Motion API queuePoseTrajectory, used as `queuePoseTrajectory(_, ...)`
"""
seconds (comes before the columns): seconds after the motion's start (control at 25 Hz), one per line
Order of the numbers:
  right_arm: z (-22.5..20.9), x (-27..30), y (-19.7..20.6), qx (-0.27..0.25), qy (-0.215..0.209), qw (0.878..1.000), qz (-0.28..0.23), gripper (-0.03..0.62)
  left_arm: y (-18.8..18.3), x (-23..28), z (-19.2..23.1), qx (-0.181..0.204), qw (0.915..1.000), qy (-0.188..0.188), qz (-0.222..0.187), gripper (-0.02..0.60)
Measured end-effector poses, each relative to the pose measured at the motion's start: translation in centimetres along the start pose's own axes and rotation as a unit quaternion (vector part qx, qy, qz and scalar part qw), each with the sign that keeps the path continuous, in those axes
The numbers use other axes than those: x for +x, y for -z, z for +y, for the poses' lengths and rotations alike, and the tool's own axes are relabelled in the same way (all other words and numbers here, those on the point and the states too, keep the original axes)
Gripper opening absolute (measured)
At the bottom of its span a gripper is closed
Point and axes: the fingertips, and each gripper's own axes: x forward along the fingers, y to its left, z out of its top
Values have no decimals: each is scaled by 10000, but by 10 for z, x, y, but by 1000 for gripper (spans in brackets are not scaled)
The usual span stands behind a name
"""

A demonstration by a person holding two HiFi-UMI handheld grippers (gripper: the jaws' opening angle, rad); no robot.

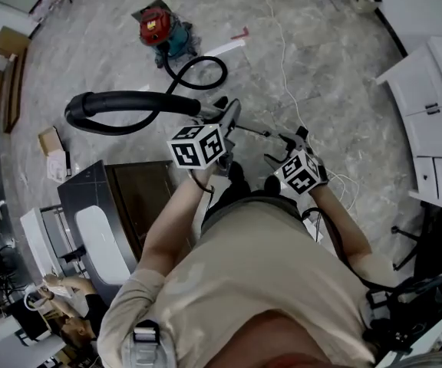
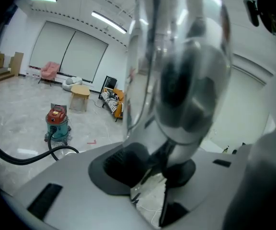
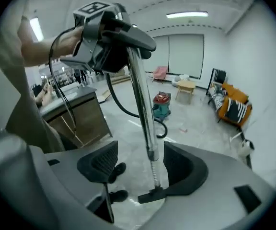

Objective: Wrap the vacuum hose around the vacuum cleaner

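The red and teal vacuum cleaner (image 1: 159, 27) (image 2: 56, 121) (image 3: 161, 104) stands on the floor a few steps ahead. Its black hose (image 1: 121, 107) (image 2: 13, 157) (image 3: 121, 104) loops from it up to my left gripper (image 1: 225, 119) (image 2: 159, 164), which is shut on the shiny metal wand (image 2: 176, 56) (image 3: 140, 99). The wand hangs down to a black floor nozzle (image 3: 151, 194). My right gripper (image 1: 286, 146) (image 3: 140, 162) is open. The wand shows between its pads (image 3: 99, 162), apart from both.
A dark counter (image 1: 121, 198) stands close on my left, with a person (image 1: 67, 313) behind it. White cabinets (image 1: 428, 106) are on the right. A white cable (image 1: 282, 52) lies across the floor. Cardboard boxes (image 1: 48, 140) lie at the left. An orange sofa (image 3: 231, 104) stands far off.
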Motion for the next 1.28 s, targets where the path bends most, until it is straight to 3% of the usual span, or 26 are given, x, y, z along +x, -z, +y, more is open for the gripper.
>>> queuePoseTrajectory(0.12, -26, 30, -25, -671, 395, 9968, 159, 281, -22, 4, 10, -251, 9995, 100, -134, 138)
queuePoseTrajectory(0.24, -51, 60, -34, -1213, 683, 9876, 729, 281, -41, 10, 19, -440, 9983, 342, -184, 140)
queuePoseTrajectory(0.48, -90, 111, -40, -1309, 1112, 9760, 1340, 281, -77, 9, 63, -856, 9931, 782, -174, 140)
queuePoseTrajectory(0.6, -96, 129, -49, -1164, 982, 9787, 1374, 278, -88, 9, 85, -945, 9906, 971, -163, 141)
queuePoseTrajectory(0.76, -101, 159, -72, -1230, 1012, 9773, 1400, 198, -106, 15, 115, -949, 9899, 1036, -197, 147)
queuePoseTrajectory(0.92, -112, 187, -80, -1502, 953, 9680, 1772, 199, -126, 18, 130, -947, 9891, 1091, -277, 158)
queuePoseTrajectory(1.16, -143, 217, -106, -1534, 729, 9737, 1520, 196, -149, 39, 142, -561, 9928, 987, -389, 161)
queuePoseTrajectory(1.28, -173, 223, -119, -1786, 662, 9713, 1424, 196, -162, 53, 153, -597, 9927, 891, -553, 161)
